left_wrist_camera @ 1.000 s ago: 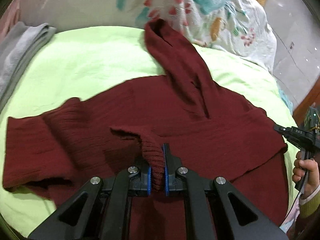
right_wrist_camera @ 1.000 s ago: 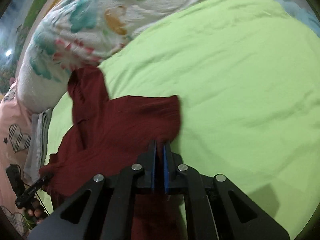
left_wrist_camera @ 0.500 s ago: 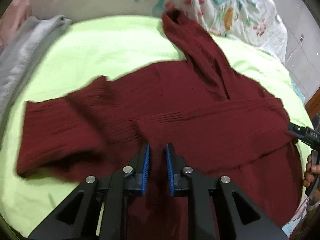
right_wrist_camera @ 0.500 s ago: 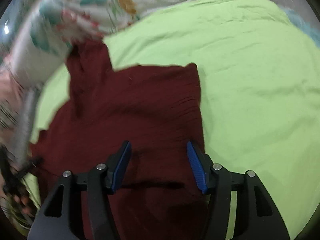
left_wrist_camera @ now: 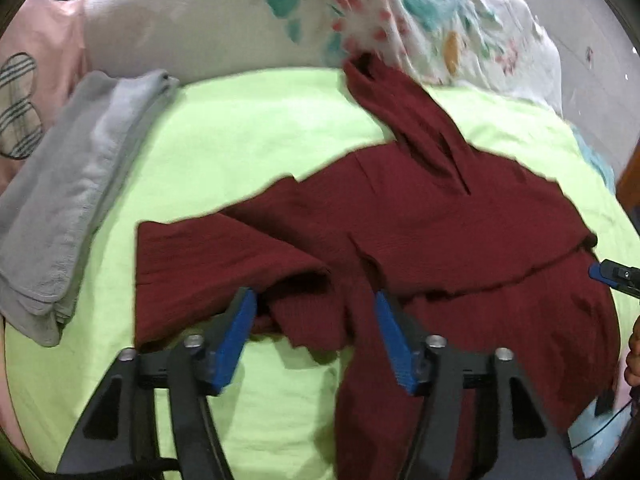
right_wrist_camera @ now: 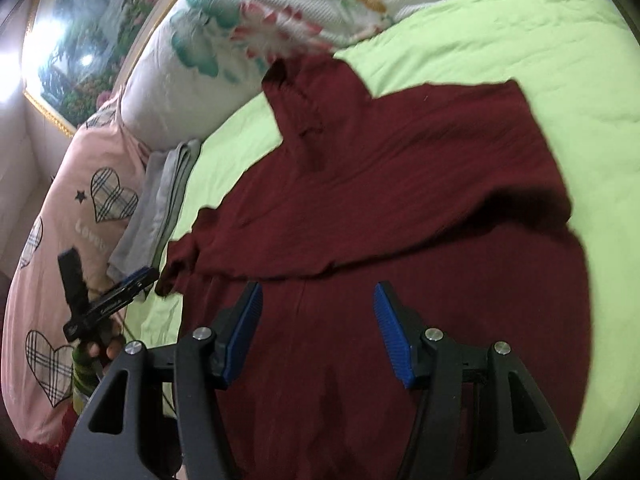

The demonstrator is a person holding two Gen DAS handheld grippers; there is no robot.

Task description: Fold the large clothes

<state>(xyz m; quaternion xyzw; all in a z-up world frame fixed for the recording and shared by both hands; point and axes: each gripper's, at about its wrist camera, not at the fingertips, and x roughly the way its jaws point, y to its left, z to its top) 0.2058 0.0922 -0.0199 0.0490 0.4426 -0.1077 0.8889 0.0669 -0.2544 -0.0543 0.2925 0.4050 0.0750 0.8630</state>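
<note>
Now both grippers have let go: the left gripper (left_wrist_camera: 316,332) and right gripper (right_wrist_camera: 318,330) hang wide open over the dark red hoodie (left_wrist_camera: 440,240), its sleeves laid across on the green sheet (left_wrist_camera: 248,144).

Each gripper, left gripper (left_wrist_camera: 314,336) and right gripper (right_wrist_camera: 318,330), has black angular arms with triangular cut-outs. Silver round screws sit behind ribbed blue pads (left_wrist_camera: 234,338). Bare skin-toned fingers (right_wrist_camera: 106,350) show beside the left gripper's black handle.
</note>
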